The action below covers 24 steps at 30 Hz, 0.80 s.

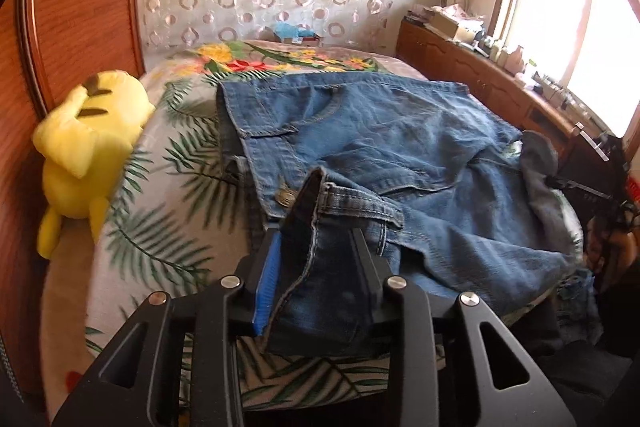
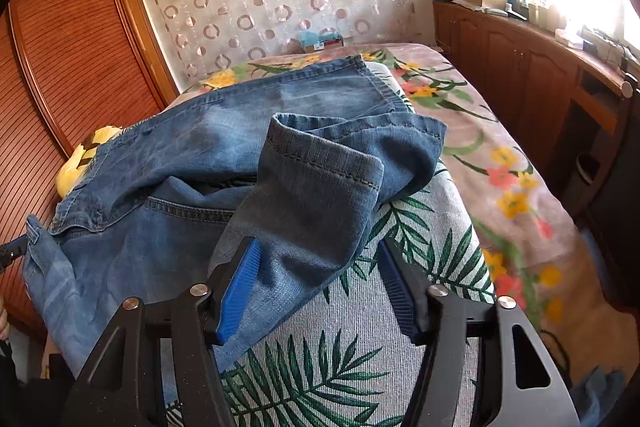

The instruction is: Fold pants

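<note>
Blue jeans point(image 1: 400, 147) lie crumpled on a bed with a leaf-print cover point(image 1: 160, 195). In the left wrist view the waistband end, near a brass button point(image 1: 285, 197), stands up between the jaws of my left gripper point(image 1: 316, 239). The blue pad point(image 1: 266, 287) shows bare beside the cloth, so the jaws look slack and open. In the right wrist view a folded-over leg hem point(image 2: 320, 163) of the jeans point(image 2: 180, 147) drapes against the left blue pad point(image 2: 236, 291) of my right gripper point(image 2: 318, 245). Its jaws stand wide open, with bedspread point(image 2: 360, 327) showing between them.
A yellow plush toy point(image 1: 88, 147) lies at the bed's left edge against a wooden wardrobe point(image 1: 80, 7). A low wooden cabinet point(image 2: 520, 67) with clutter on top runs under the window on the right. A small box point(image 2: 320, 41) sits at the far end of the bed.
</note>
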{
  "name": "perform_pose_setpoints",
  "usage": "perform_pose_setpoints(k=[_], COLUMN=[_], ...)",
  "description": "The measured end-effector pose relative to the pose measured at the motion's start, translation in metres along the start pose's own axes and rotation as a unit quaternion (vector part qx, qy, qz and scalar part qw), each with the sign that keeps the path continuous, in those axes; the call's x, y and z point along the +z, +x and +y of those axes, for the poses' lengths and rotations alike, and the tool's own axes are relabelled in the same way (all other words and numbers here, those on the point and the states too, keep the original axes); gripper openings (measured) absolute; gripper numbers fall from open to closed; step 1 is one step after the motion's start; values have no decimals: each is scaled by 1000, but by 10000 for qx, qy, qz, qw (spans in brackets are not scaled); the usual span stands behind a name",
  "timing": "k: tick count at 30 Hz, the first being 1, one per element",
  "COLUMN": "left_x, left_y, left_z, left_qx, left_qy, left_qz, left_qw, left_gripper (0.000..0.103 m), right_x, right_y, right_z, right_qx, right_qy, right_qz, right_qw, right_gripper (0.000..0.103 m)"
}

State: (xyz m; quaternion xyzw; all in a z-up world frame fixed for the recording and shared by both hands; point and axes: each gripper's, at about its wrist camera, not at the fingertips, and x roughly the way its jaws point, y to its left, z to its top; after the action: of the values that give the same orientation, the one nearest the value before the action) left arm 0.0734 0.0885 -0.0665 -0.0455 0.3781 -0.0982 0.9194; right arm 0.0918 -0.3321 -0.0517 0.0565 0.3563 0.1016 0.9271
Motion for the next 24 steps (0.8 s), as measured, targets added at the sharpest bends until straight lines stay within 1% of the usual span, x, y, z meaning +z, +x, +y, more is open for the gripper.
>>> perform_pose_setpoints(k=[1,2,3,5,7,8,9,10,14,18,21,24], left_x=[-1,-1,-2,-5,-8,-10,-10,-11,-9,-3,3,10], left_y=[0,1,1,4,5,4,4,3,-2,-16,-25,-37], left_z=[0,-1,-4,-10,-15,-17,-19,-20,-21,-22,-23,-20], left_qx=[-125,-226,-310,-379,-404,-409,-408,-383,-378,-240,42,57], left_qy=[-47,-67,-41,85,166,185,198,213,255,284,439,416], left_qz=[19,42,76,143,155,147,137,123,9,-252,-341,-551], left_qw=[9999,9997,9995,9991,9989,9989,9989,9990,9990,9990,9984,9976], left_gripper=[34,34,34,34,34,34,34,29,14,11,10,10], right_x=[0,1,2,2,3,3,3,3,3,5,5,7], right_y=[1,1,2,3,3,2,2,1,-7,-23,-36,-52], right_z=[0,0,1,2,2,3,3,2,4,5,5,4], right_qx=[12,24,34,40,5,-40,-56,-53,-92,-208,-281,-362], right_qy=[-2,1,-3,-26,-57,-79,-88,-89,-161,-201,-195,-189], right_qz=[7,9,15,17,-6,-16,-31,-53,-205,-512,-727,-955], right_qw=[10000,10000,10000,10000,10000,10000,9999,9999,9996,9983,9968,9946], right_gripper=[50,43,39,24,13,10,8,5,2,2,1,1])
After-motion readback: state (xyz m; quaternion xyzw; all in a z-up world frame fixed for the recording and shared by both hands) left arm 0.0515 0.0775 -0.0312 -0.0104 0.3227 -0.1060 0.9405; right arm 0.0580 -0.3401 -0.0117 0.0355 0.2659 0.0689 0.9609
